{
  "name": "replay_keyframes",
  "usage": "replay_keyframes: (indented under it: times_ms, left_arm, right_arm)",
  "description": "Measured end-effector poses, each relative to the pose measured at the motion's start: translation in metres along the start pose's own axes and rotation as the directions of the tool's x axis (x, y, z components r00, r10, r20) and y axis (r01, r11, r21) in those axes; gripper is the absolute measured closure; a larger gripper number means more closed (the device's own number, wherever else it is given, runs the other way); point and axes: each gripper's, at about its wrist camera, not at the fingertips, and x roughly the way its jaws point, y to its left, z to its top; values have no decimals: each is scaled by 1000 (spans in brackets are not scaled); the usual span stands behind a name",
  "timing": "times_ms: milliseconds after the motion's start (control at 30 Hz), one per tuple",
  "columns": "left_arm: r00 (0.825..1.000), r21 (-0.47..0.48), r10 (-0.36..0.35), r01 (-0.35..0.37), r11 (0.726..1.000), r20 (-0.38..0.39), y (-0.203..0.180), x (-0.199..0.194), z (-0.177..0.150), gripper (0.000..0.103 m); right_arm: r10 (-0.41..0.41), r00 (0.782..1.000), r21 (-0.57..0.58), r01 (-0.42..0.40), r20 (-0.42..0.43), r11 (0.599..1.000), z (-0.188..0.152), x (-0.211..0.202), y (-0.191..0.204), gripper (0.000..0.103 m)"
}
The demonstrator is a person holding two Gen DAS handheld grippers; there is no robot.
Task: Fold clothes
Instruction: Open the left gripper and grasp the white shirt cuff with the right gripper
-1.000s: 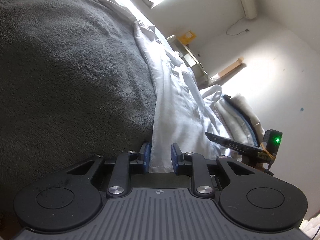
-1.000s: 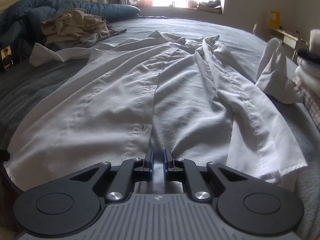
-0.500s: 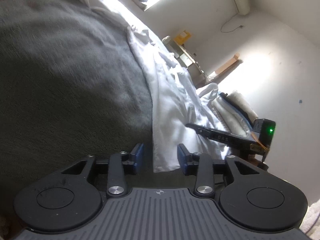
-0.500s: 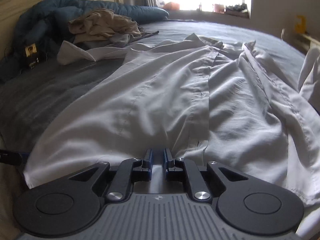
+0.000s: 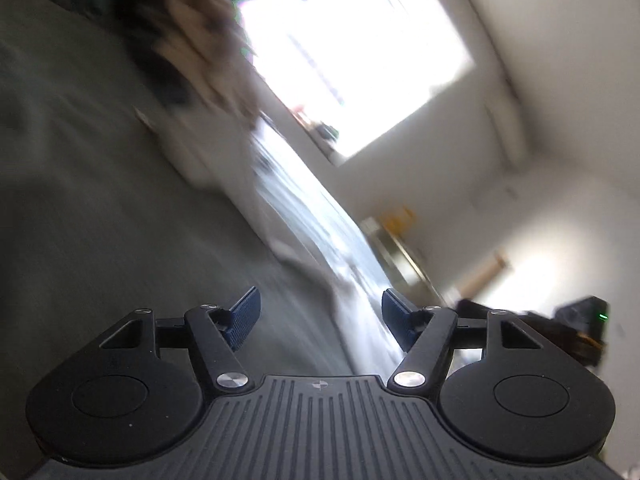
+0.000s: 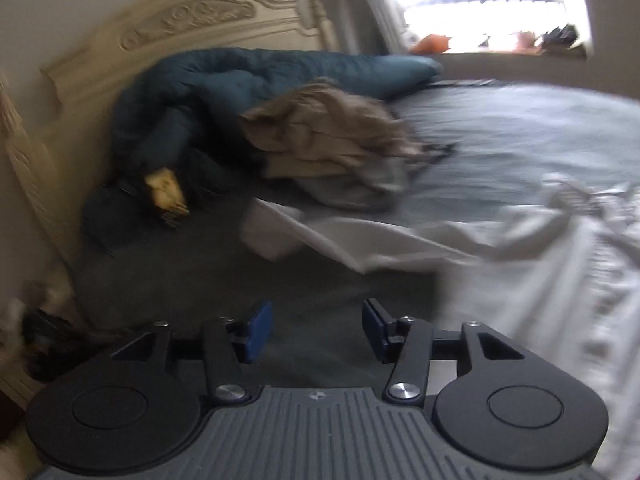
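Observation:
A white shirt [image 6: 540, 264] lies spread on the grey bed cover [image 6: 500, 128], one sleeve [image 6: 320, 236] stretched to the left. My right gripper [image 6: 317, 330] hangs above the bare cover left of the shirt, jaws opening, nothing between them. In the blurred left wrist view the same shirt [image 5: 320, 236] runs as a pale band across the cover. My left gripper [image 5: 320, 320] is over the shirt's edge, its jaws opening and empty. The right gripper's body [image 5: 576, 320] shows at the right edge there.
A heap of tan and grey clothes [image 6: 332, 140] and a teal duvet [image 6: 224, 92] lie near the carved cream headboard [image 6: 180, 28]. A bright window [image 5: 352, 52] is beyond the bed, with a side table [image 5: 396, 240] by the wall.
Both grippers let go of the shirt's hem and opened. Both lifted and swung left, so the right view now faces the headboard and clothes heap.

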Motion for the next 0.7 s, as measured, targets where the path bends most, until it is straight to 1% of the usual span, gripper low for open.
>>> replay_keyframes:
  times_ms: [33,100,167,200,233,300,333,433,500,567,600,633,667,700]
  left_arm:
    - [999,-19,31,-30,999,25,8,3,8,36]
    - [993,-59,94,-89,994,76,23,8,22,36]
    - [979,-105,158,-145,984,130,39,12,32,36]
    - [976,-111,167,-153,982,139,44,12,35,36]
    - [974,-114,174,-158,981,146,50,13,37,36]
    - [969,-122,186,-168,978,159,61,14,41,36]
    - [967,-125,193,-173,977,166,67,14,43,36]
    - [974,-85,153,-141,986,166,72,11,41,36]
    - [977,-57,134,-126,990,166,72,10,39,36]
    - [978,-38,122,-117,992,168,72,8,37,36]
    - [978,-35,115,-111,993,172,72,6,37,36]
    - [978,-36,107,-102,994,180,69,3,35,36]
    - [977,-37,100,-94,995,189,66,0,33,36]
    - [976,-39,92,-86,996,198,63,-4,31,36]
  right_arm:
    - [55,998,37,-55,-11,998,16,24,6,48]
    - [118,992,100,-114,-38,988,42,72,15,46]
    - [140,988,149,-129,-67,980,69,124,22,45]
    - [147,985,175,-130,-88,976,81,150,25,44]
    - [154,982,200,-130,-109,971,93,177,27,44]
    - [123,982,200,-92,-146,975,109,221,31,44]
    - [106,981,199,-72,-165,977,117,242,33,42]
    - [35,971,172,7,-237,985,127,293,36,40]
    - [49,946,174,7,-320,985,128,324,35,40]
    - [71,925,202,7,-374,979,124,343,32,42]
    - [80,918,201,-1,-388,980,122,347,31,46]
    - [88,917,181,-17,-390,983,119,347,33,60]
    - [95,915,159,-34,-392,987,115,346,36,79]
    - [95,920,129,-49,-381,990,113,343,40,90]
